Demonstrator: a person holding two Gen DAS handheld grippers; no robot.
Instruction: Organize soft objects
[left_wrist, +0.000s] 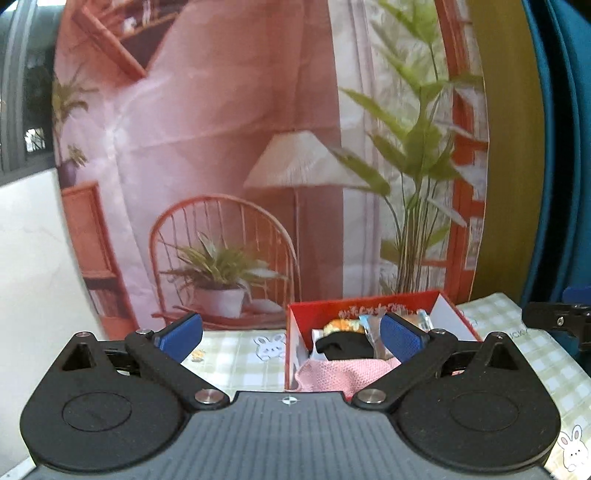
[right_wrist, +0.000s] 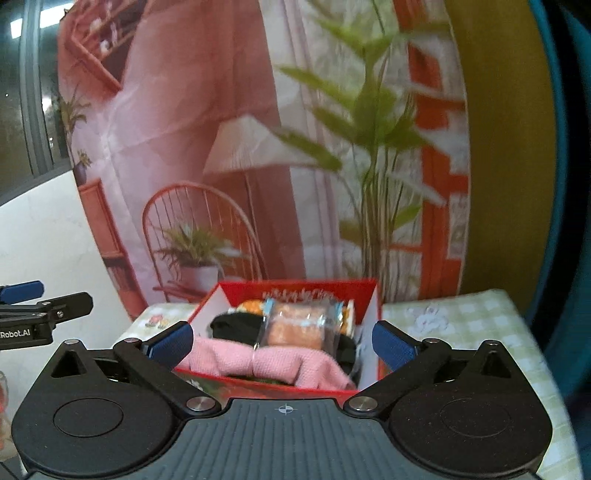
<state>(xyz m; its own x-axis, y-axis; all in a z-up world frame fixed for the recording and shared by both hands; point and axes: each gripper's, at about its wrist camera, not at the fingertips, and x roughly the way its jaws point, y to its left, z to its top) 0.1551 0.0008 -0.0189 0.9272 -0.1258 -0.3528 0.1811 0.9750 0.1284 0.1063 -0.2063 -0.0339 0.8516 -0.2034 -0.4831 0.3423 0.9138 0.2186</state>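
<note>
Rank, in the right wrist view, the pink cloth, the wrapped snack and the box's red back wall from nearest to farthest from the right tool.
1. pink cloth, at the box's front, between the tool's fingers.
2. wrapped snack, mid-box, lying on top.
3. red back wall, behind everything.

Soft, even indoor light fills both wrist views, bright enough to keep colours clear and casting only faint shadows inside the red box (right_wrist: 295, 295), with no harsh glare. Heavy fisheye distortion bows the printed backdrop (left_wrist: 229, 155) and the dark window frame (left_wrist: 14, 92) at the edges. The right wrist view is visibly smeared, especially across the backdrop's leaves and the checked tablecloth (right_wrist: 480, 317), while the left wrist view is sharper though mildly soft.
</note>
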